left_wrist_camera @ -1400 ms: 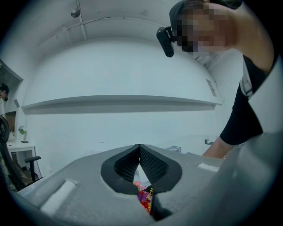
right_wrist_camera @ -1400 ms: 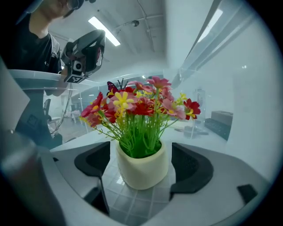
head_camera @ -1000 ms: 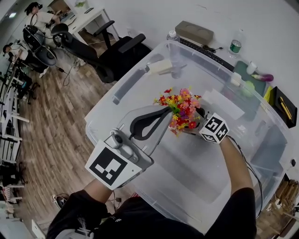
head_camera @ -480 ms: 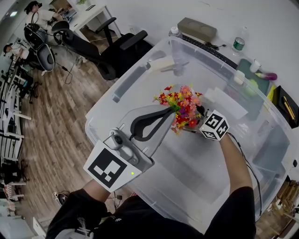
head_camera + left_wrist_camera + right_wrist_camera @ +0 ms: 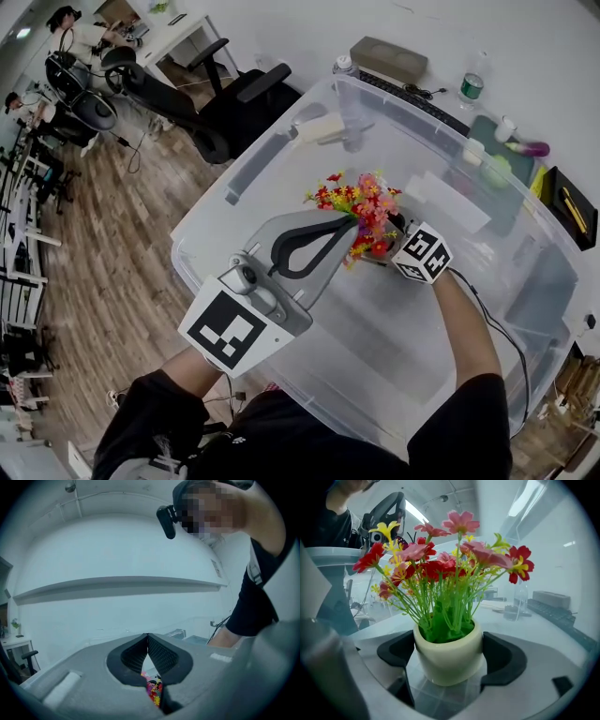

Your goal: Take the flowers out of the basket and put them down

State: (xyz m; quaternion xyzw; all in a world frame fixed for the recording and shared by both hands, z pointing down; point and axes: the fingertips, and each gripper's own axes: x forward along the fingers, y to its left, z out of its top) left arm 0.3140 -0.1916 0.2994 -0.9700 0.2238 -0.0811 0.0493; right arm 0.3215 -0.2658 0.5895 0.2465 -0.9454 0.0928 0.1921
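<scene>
head view, flowers held over the bottom of the clear plastic bin, right gripper under them, left gripper just beside the blooms, left gripper view, jaws pressed together on nothing, right gripper view, both pads clamped on the cream pot, pot upright

glossy pot (plastic flowers), translucent plastic bin.

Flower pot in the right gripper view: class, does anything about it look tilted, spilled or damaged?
Nothing stands out. The flower pot sits upright, clamped between the right gripper's jaws. Its visible side is whole, the flowers are intact, and nothing has spilled.
</scene>
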